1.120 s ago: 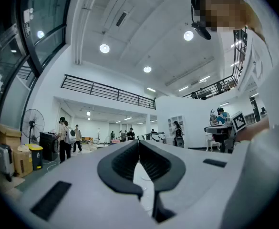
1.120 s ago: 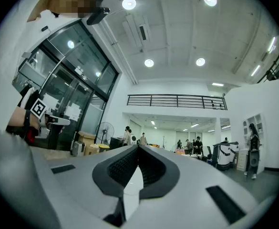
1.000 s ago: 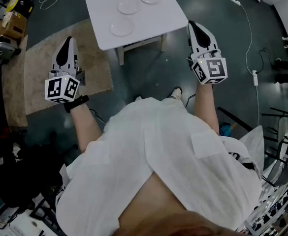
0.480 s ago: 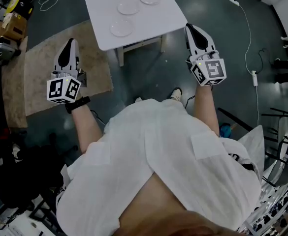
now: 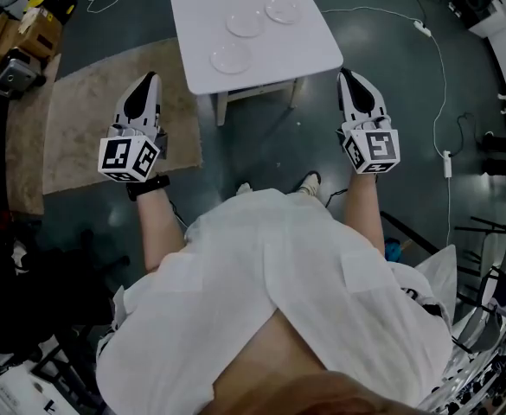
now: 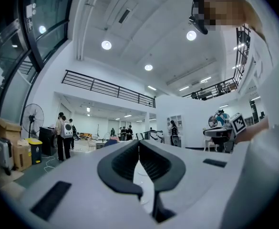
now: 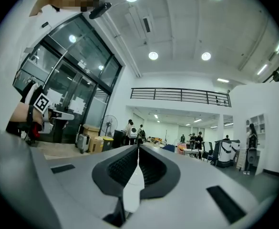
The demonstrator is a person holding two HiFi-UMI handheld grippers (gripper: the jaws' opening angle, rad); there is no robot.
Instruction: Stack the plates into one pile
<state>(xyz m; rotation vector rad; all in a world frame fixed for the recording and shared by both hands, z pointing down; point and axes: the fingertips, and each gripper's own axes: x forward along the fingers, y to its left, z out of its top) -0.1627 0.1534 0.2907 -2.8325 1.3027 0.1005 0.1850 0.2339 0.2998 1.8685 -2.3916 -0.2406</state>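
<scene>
Three clear glass plates lie apart on the white table [image 5: 201, 24] in the head view: a near plate [image 5: 231, 58], a middle plate [image 5: 245, 24] and a far plate [image 5: 283, 10]. My left gripper [image 5: 151, 78] is held level off the table's near left corner, over the rug, shut and empty. My right gripper [image 5: 346, 73] hovers off the near right corner, also shut with nothing in it. In the left gripper view the jaws of my left gripper [image 6: 139, 142] meet; in the right gripper view so do those of my right gripper [image 7: 138, 147]. Neither gripper view shows the plates.
A beige rug [image 5: 71, 137] lies on the dark floor left of the table. A white cable with a power strip [image 5: 447, 158] runs along the right. Boxes and a case [image 5: 19, 67] stand at the far left. The person's feet [image 5: 309, 180] are near the table legs.
The head view has shifted, so the table and plates sit further right and lower in the picture. Both grippers stay shut and about where they were beside the table's near corners.
</scene>
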